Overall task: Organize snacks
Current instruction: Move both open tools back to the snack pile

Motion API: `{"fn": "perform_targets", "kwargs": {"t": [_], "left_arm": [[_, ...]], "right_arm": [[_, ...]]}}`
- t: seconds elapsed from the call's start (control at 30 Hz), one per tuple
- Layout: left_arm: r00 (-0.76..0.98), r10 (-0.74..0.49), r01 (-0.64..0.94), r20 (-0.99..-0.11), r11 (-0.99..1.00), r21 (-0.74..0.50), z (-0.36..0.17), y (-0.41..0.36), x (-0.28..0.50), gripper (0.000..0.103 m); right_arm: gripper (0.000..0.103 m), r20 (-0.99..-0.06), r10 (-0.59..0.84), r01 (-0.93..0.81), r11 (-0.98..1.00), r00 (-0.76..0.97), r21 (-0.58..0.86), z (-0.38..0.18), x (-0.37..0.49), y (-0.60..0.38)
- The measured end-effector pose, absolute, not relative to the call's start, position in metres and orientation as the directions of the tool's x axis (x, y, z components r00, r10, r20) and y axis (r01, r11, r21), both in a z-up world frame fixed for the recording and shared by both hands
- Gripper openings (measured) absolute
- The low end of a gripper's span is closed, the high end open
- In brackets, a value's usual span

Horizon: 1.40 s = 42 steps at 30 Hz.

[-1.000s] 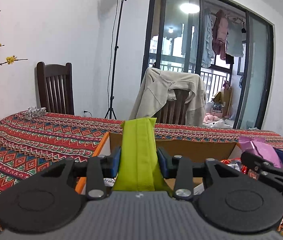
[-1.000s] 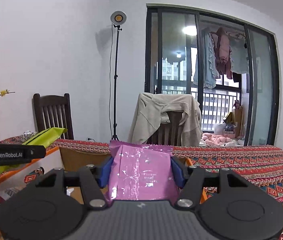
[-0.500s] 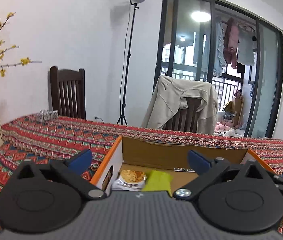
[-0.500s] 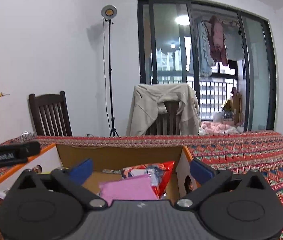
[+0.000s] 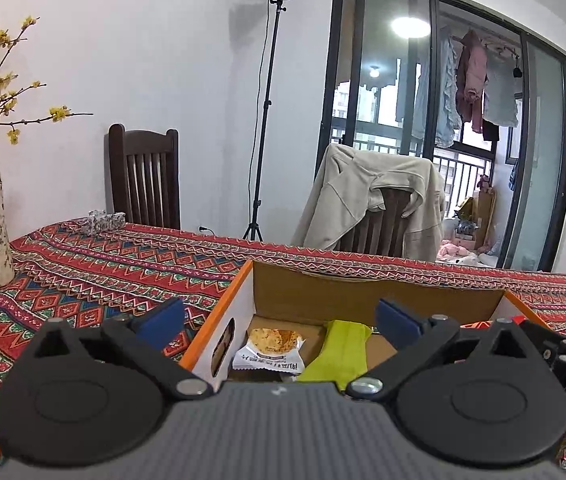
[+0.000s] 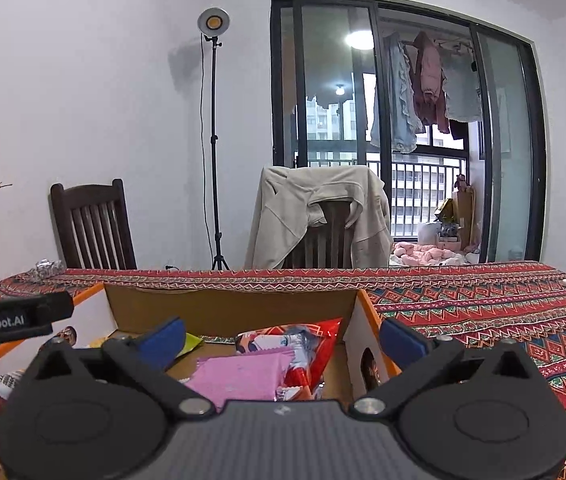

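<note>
Hidden: both gripper bodies cover the near end of the cardboard box (image 5: 375, 296); its near wall and much of its floor are out of sight. Lime packet (image 5: 341, 350) and pink packet (image 6: 243, 376) each cut off at the near end by the housing.
Hard to read: print on the white biscuit wrapper (image 5: 269, 350) too small. Picture on the red bag (image 6: 303, 346) partly covered by the pink packet.
Writing: "GenRobot.AI" on the left gripper (image 6: 15, 320) as seen from the right wrist view; nothing else legible.
Left gripper (image 5: 279, 318): jaws spread wide, nothing between them. Lime packet lies in the box below and ahead, between the fingers' line, beside the biscuit wrapper.
Right gripper (image 6: 281, 334): jaws spread wide, empty. Pink packet lies in the box just ahead, on the red bag.
Change: a second ago left was clamped on the lime packet, right on the pink one; both jaws have since opened and both packets now lie in the box.
Counter (image 5: 95, 268): patterned cloth, box sits on it.
</note>
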<state>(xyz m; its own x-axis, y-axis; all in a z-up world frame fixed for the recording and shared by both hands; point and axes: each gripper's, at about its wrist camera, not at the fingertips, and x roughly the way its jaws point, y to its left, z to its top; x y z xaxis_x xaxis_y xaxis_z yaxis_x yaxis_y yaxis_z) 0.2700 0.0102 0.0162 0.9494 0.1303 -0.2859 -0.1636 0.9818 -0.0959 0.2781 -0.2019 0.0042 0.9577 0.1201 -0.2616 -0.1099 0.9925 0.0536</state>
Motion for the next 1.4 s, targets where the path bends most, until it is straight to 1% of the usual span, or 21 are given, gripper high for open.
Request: {"fn": "perform_targets", "kwargs": {"t": [0.1, 0.2, 0.27, 0.4, 0.53, 0.67, 0.93, 1.1, 1.2, 1.4], "left_arm": [[0.948, 0.149, -0.184, -0.283, 0.977, -0.103, 0.018, 0.01, 0.268, 0.103], [0.944, 0.165, -0.211, -0.285, 0.967, -0.14, 0.028, 0.012, 0.264, 0.103], [0.947, 0.152, -0.203, -0.283, 0.966, -0.162, 0.036, 0.014, 0.258, 0.103], [0.951, 0.115, -0.167, -0.287, 0.972, -0.165, 0.05, 0.017, 0.242, 0.103], [0.946, 0.084, -0.135, -0.312, 0.98, -0.144, 0.052, 0.022, 0.224, 0.103], [0.942, 0.086, -0.13, -0.323, 0.985, -0.115, 0.048, 0.032, 0.203, 0.103], [0.92, 0.091, -0.125, -0.381, 0.99, -0.064, 0.027, 0.065, 0.163, 0.103], [0.91, 0.086, -0.132, -0.406, 0.987, -0.088, 0.013, 0.085, 0.142, 0.103], [0.907, 0.104, -0.148, -0.407, 0.986, -0.078, 0.003, 0.09, 0.133, 0.103], [0.898, 0.111, -0.164, -0.427, 0.982, -0.089, -0.013, 0.094, 0.133, 0.103]], "right_arm": [[0.103, -0.256, 0.118, -0.107, 0.993, 0.96, 0.058, 0.008, 0.276, -0.203], [0.103, -0.226, 0.108, -0.095, 0.993, 0.968, 0.068, 0.017, 0.271, -0.207], [0.103, -0.215, 0.102, -0.089, 0.994, 0.971, 0.07, 0.024, 0.265, -0.21], [0.103, -0.206, 0.096, -0.083, 0.994, 0.974, 0.071, 0.035, 0.251, -0.215], [0.103, -0.225, 0.122, -0.105, 0.991, 0.967, 0.085, 0.04, 0.235, -0.224], [0.103, -0.25, 0.109, -0.097, 0.993, 0.962, 0.059, 0.037, 0.217, -0.229], [0.103, -0.307, 0.098, -0.099, 0.995, 0.947, 0.011, 0.017, 0.181, -0.234], [0.103, -0.356, 0.097, -0.104, 0.995, 0.93, 0.001, 0.0, 0.162, -0.233], [0.103, -0.375, 0.1, -0.109, 0.994, 0.921, -0.003, -0.008, 0.15, -0.235], [0.103, -0.408, 0.106, -0.111, 0.994, 0.907, 0.012, -0.019, 0.14, -0.236]]}}
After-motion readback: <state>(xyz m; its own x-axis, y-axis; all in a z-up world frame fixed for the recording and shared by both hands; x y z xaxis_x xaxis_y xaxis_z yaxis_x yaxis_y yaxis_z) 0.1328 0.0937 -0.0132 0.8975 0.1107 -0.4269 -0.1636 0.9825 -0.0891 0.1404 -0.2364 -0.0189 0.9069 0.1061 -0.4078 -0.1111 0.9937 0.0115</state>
